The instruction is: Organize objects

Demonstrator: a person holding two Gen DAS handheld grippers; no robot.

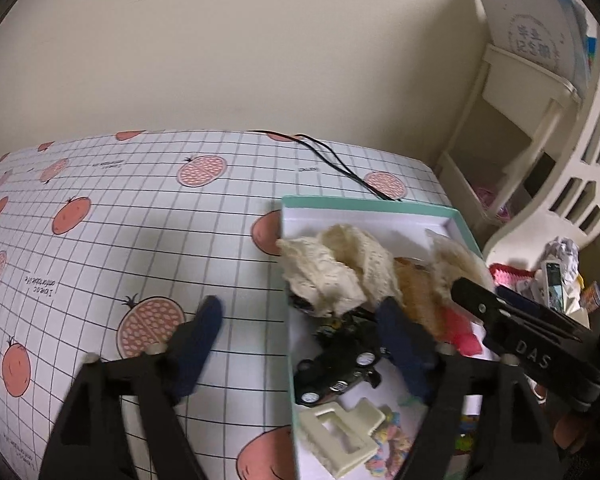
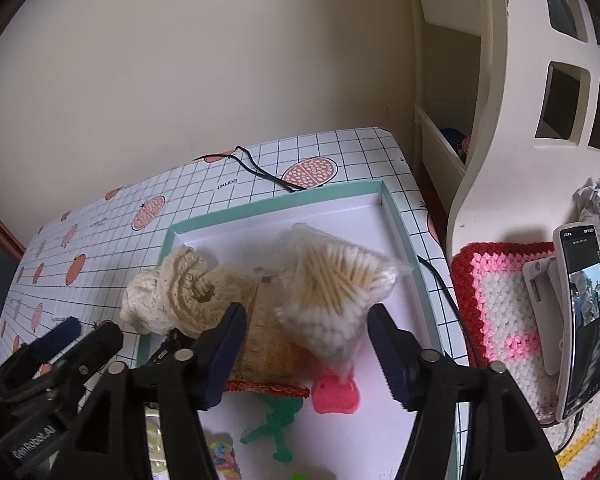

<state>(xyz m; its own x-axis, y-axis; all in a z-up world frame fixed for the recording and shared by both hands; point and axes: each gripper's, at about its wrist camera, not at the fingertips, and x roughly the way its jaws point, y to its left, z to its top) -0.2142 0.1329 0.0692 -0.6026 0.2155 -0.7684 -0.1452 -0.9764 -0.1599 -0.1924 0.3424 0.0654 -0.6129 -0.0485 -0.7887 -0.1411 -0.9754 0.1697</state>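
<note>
A shallow box with a teal rim stands on the table and holds a heap of small items. My left gripper is open; one finger is over the tablecloth and the other inside the box, beside a black toy car. A cream crochet cloth lies over the box's left wall. My right gripper is open, its fingers on either side of a clear bag of cotton swabs that rests on the heap. A cream hair clip lies near the box's front.
A pink piece and a green toy figure lie in the box. To the right are a crochet mat, a phone on a stand and a white shelf unit. A black cable crosses the fruit-patterned tablecloth.
</note>
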